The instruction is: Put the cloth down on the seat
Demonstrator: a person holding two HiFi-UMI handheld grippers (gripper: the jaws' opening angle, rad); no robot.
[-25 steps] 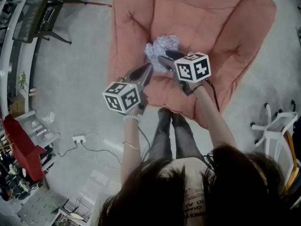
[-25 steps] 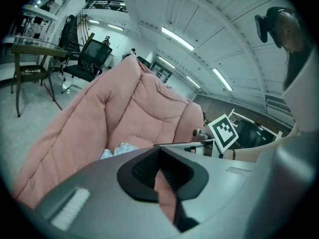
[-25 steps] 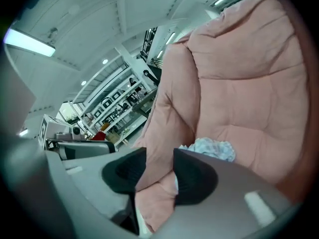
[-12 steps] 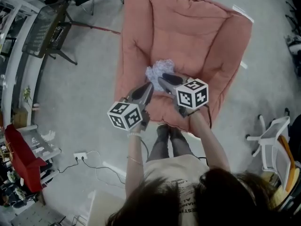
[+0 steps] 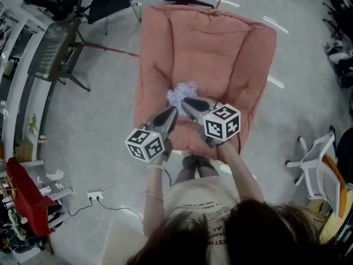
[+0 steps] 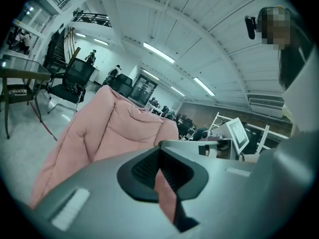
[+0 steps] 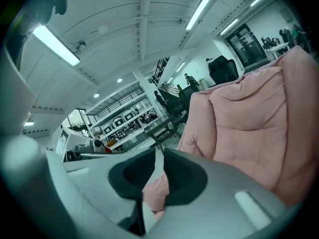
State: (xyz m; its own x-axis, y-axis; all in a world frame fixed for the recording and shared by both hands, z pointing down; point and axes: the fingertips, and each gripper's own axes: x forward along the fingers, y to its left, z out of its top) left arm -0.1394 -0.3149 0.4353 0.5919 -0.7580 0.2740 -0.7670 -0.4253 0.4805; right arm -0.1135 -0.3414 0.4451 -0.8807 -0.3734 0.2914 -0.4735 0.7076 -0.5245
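As seen from above: grey floor [image 5: 99, 120], pink seat [image 5: 209, 43] | cloth [image 5: 179, 91] crumpled on that seat, head view only | left gripper [image 5: 172, 111]: jaws together, empty | right gripper [image 5: 185, 100]: jaws narrowly apart, just been closing, empty | gripper views alone: ceiling strip lights [image 6: 158, 53]

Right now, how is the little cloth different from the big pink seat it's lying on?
The cloth is small and crumpled into a heap, while the seat is far bigger and spread out in padded panels. The cloth is pale, whitish-lilac, and the seat is salmon pink. The cloth lies on top, towards the front of the cushion, and the seat holds it up. Both look like soft fabric.
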